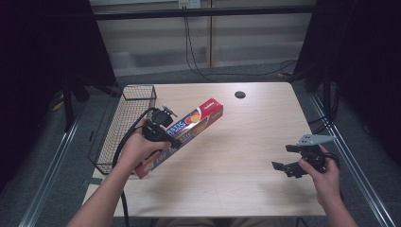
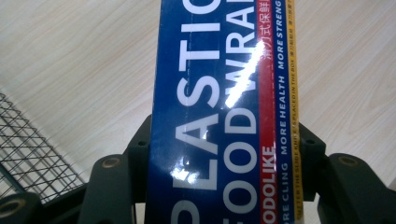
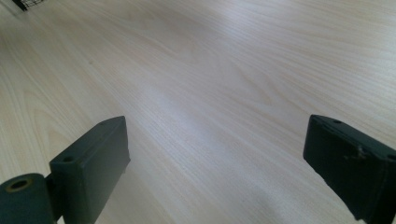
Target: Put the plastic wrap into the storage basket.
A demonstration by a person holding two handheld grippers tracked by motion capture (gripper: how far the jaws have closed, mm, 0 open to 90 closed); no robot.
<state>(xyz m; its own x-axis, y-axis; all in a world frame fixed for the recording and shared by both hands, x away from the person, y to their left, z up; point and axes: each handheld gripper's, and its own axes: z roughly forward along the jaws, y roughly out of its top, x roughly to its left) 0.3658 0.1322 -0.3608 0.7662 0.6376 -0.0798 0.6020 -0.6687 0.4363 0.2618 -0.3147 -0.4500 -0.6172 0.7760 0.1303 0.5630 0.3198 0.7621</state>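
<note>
A long blue and red box of plastic food wrap [image 1: 189, 130] hangs tilted above the left part of the wooden table [image 1: 246, 156], its red end pointing up and to the right. My left gripper [image 1: 171, 138] is shut on its middle. In the left gripper view the box [image 2: 219, 112] runs straight up between the two black jaws, which press on its long sides. My right gripper [image 1: 283, 158] is held low over the table near the right front edge, open, with bare wood between its fingers [image 3: 93, 158].
A black wire basket [image 1: 125, 120] stands along the table's left edge, just left of the box, and its mesh [image 2: 28, 149] shows in the left gripper view. A small dark round cap [image 1: 240, 94] lies at the table's back. Cables hang behind the table.
</note>
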